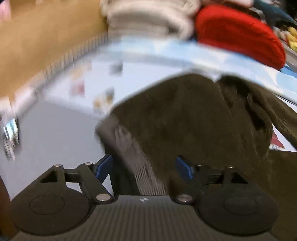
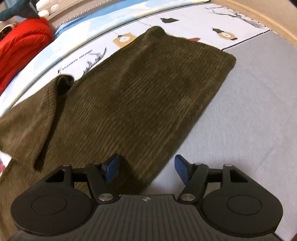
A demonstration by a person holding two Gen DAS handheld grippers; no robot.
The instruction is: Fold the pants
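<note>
The left hand-held gripper (image 1: 144, 166) gapes wide, gripping nothing, over the olive pants (image 1: 185, 120). The right hand-held gripper (image 2: 146, 166) also stands open and empty; the pants (image 2: 139, 96) stretch toward twelve o'clock.

a home bedroom: printed bedsheet (image 2: 241, 77), red quilted jacket (image 2: 20, 48), folded knitwear (image 1: 148, 16) alongside

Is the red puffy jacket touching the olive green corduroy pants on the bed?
Apart. The right wrist view shows the red puffy jacket and the olive green corduroy pants separated by a strip of pale printed bedsheet.
</note>
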